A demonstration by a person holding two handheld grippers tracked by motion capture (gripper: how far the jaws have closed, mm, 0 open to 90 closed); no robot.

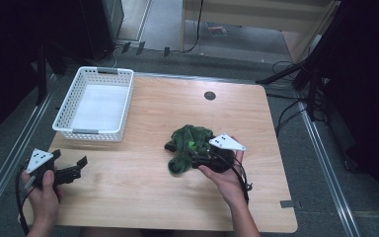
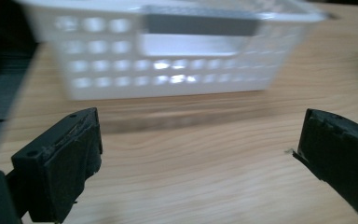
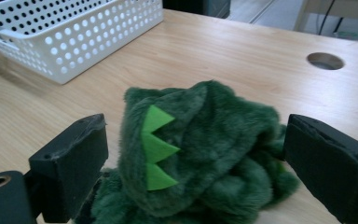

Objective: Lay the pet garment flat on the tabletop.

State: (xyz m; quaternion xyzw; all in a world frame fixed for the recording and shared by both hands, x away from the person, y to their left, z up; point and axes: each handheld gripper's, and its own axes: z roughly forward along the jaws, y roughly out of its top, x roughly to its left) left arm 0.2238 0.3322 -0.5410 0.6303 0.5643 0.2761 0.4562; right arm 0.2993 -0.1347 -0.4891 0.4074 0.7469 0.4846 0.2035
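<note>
So the right claw (image 3: pixel 196 163) sits spread wide around the plush (image 3: pixel 200 154), a fuzzy green heap with lime spikes, right of centre in the high view on the worktop (image 1: pixel 143 197). Nothing's pinched yet. To grab it well, I'd push a bit deeper and close on the thick middle fold (loose fur slips). The left claw (image 2: pixel 198 158) is spread and empty at lower left, facing the basket (image 1: pixel 94 102) in the upper left.

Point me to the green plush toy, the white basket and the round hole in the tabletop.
green plush toy (image 3: pixel 205 154), right gripper view, furry body.
white basket (image 1: pixel 64 129), high view, near rim.
round hole (image 1: pixel 209 96), high view, its centre.
</note>
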